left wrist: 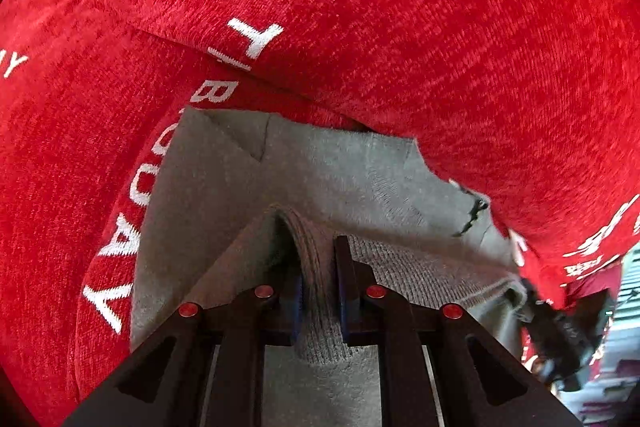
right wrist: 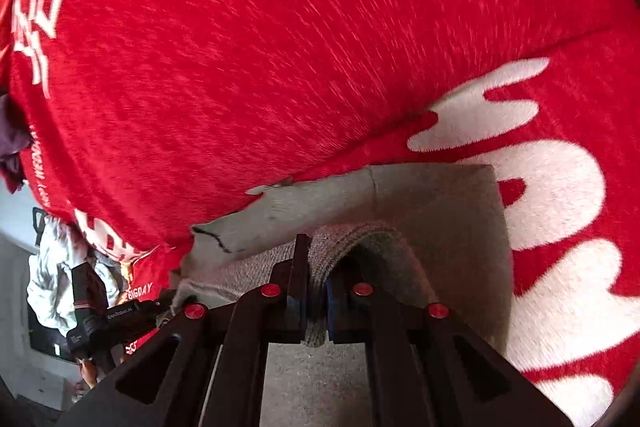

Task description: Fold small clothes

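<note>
Left wrist view: the left gripper (left wrist: 318, 281) is clenched on a ribbed edge of the grey garment (left wrist: 320, 167), a fold of knit standing up between its blue pads. The rest of the garment spreads away from the jaws across the red blanket (left wrist: 400, 7) with white lettering, one layer lying flat with a crease near its far edge. At the lower right the other gripper (left wrist: 560, 339) shows dimly at the same cloth's far corner.

Right wrist view: the right gripper (right wrist: 316, 301) is likewise pinched tight on the ribbed hem, a thin wad of knit squeezed between the pads. The garment (right wrist: 440, 211) lies just ahead on the blanket (right wrist: 280, 47), its far edge squared off and a torn-looking or stitched edge to the left. The left gripper (right wrist: 120, 319) is seen at lower left, with pale cloth (right wrist: 52, 267) behind it off the blanket.

Judging from this, a fold is in progress: both grippers hold the hem and seem to be carrying it over the body of the garment. The hem is not yet laid down or released, so this fold is unfinished, and any further folds remain. How many folds are already made I cannot tell.
</note>
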